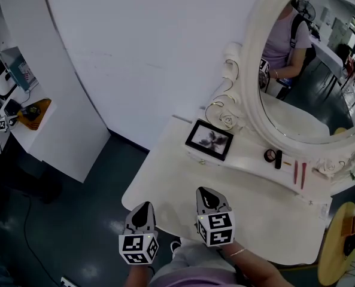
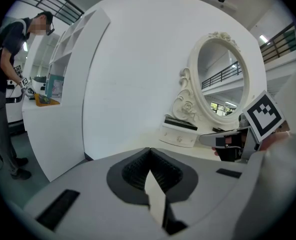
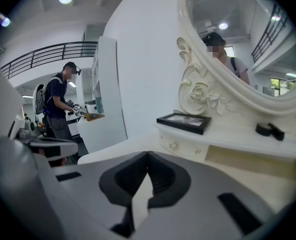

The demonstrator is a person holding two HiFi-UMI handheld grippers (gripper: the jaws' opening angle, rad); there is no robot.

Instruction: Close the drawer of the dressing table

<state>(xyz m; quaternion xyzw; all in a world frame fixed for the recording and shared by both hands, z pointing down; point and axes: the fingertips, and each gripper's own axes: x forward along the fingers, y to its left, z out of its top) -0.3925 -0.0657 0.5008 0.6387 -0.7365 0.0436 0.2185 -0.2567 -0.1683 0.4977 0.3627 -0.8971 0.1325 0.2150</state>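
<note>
Right hand-held gripper (image 1: 206,194), jaws together, tilts down above dressing table (image 1: 165,175).

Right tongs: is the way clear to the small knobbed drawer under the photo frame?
Probably yes. The right tongs are shut and empty, and only bare tabletop lies between them and the drawer.

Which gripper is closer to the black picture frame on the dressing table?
Right. The right gripper hangs over the tabletop, straight in front of the picture frame; the left gripper is farther off, near the tabletop's left edge.
</note>
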